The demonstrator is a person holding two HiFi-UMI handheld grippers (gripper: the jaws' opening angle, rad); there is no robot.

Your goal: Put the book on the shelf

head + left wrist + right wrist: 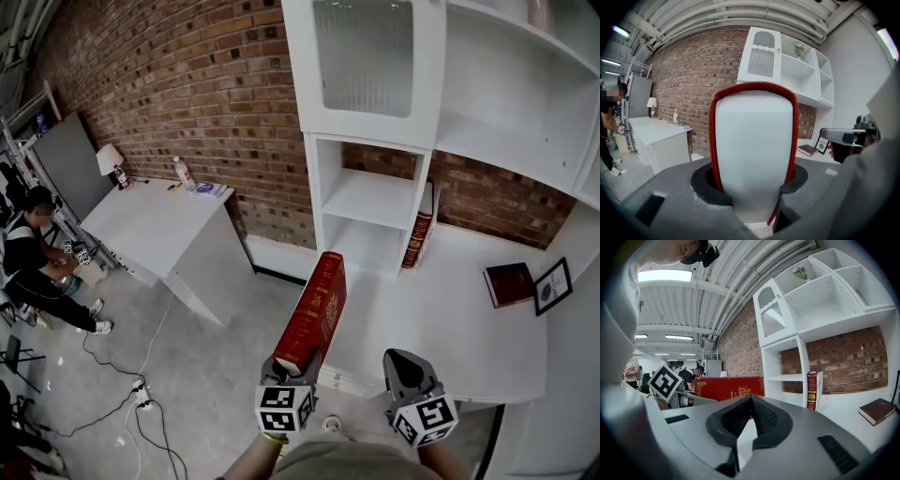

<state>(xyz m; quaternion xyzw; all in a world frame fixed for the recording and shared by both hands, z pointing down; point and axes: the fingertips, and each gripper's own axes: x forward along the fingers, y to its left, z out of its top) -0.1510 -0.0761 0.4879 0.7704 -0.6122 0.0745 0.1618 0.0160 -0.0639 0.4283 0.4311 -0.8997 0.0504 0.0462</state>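
Your left tongs (292, 367), with the book (315, 305) between them, sit left of your right tongs (405, 362). Beyond both lies the counter (441, 328). The shelf (373, 202) stands at its far side, with a second book (418, 239) upright just right of its lower compartments. At far right, a third book (509, 283) lies flat beside a picture frame (553, 286).

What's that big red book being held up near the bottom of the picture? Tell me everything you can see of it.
The red book is a thick hardback with a red cover carrying gold ornament and a block of white pages. It is closed and held in the air at a tilt, with its far end pointing toward the white shelf unit. The left gripper clamps its lower end, one jaw on each cover. Nothing else touches it.
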